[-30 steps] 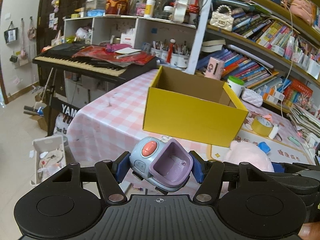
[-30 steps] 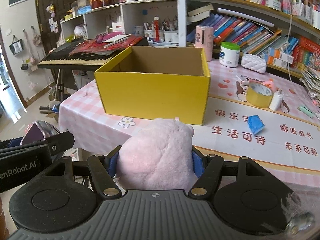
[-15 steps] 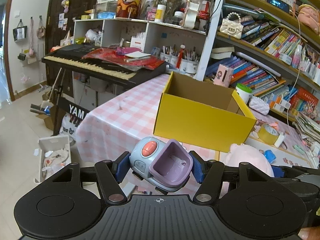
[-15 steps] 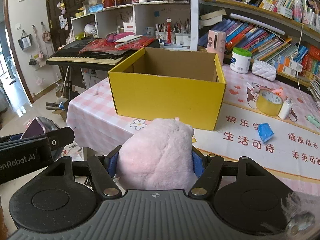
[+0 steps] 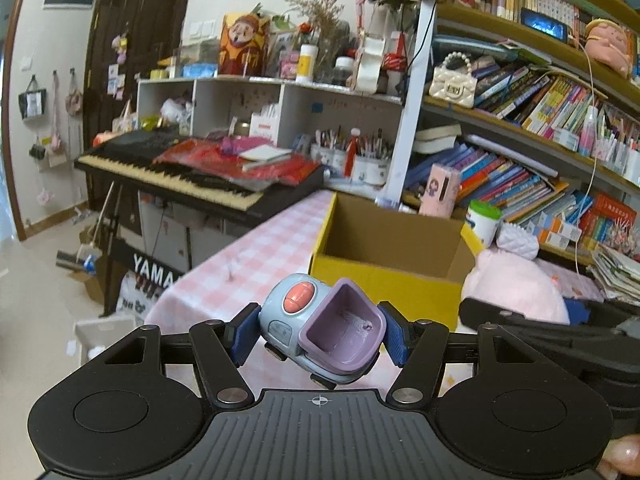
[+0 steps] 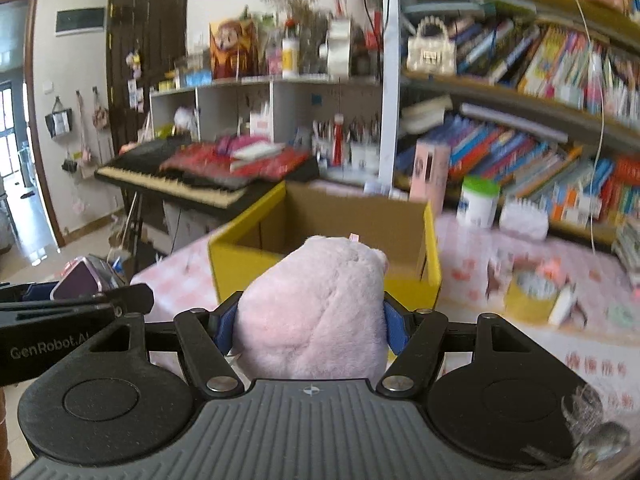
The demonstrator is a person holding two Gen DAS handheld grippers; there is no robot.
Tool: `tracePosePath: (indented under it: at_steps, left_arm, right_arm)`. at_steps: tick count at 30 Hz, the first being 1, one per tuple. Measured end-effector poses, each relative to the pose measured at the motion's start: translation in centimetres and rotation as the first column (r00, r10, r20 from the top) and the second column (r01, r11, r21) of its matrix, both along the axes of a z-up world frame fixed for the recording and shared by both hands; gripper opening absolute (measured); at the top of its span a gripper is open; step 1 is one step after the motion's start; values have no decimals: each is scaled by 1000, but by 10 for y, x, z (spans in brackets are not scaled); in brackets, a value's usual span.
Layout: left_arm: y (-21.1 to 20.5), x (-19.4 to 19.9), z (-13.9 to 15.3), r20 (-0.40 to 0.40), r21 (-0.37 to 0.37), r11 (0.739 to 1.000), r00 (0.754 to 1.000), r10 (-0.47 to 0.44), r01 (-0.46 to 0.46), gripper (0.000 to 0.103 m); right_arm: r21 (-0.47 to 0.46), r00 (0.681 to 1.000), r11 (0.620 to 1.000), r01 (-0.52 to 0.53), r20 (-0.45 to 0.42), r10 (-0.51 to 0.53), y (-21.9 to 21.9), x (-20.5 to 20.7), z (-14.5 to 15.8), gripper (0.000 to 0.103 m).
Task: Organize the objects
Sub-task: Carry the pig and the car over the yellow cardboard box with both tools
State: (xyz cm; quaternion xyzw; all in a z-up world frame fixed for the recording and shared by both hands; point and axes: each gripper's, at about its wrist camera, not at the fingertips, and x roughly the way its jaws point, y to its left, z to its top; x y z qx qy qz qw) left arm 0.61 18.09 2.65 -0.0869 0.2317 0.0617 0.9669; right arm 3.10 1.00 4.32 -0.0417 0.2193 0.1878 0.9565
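Note:
My left gripper (image 5: 320, 334) is shut on a blue and purple toy car (image 5: 320, 330) with a red button, held above the table's near edge in front of the open yellow cardboard box (image 5: 384, 280). My right gripper (image 6: 310, 326) is shut on a pink plush toy (image 6: 316, 308), held just before the same box (image 6: 240, 264), whose brown inside looks empty. The plush also shows at the right in the left wrist view (image 5: 516, 284). The toy car shows at the left in the right wrist view (image 6: 80, 284).
The box stands on a pink checked tablecloth (image 5: 256, 264). A yellow tape roll (image 6: 528, 298), a white jar with a green lid (image 6: 478, 200) and a pink box (image 6: 430, 172) stand around it. A keyboard piano (image 5: 180, 184) is at the left, bookshelves (image 5: 540, 152) behind.
Both grippers have risen and moved toward the yellow box with their toys still held. The view now looks down into the box; the right wrist view is motion-blurred.

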Motion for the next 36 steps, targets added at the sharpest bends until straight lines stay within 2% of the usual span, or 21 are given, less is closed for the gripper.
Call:
tracePosePath:
  at_steps: [5, 16, 27, 36]
  left_arm:
    - [0, 29, 10, 29, 12, 1000, 1000, 4, -4, 62]
    - [-7, 102, 16, 38, 38, 999, 999, 14, -15, 62]
    - [-19, 157, 5, -13, 66, 998, 1000, 23, -22, 62]
    - [-28, 190, -12, -80, 102, 995, 997, 18, -10, 62]
  right_arm:
    - [-10, 999, 1000, 8, 52, -7, 1, 34, 12, 66]
    - [-34, 999, 999, -5, 40, 7, 1, 123, 13, 66]
    - [-143, 992, 983, -117, -63, 109, 14, 185, -16, 66]
    - [-215, 972, 954, -209, -155, 177, 20, 214, -36, 67]
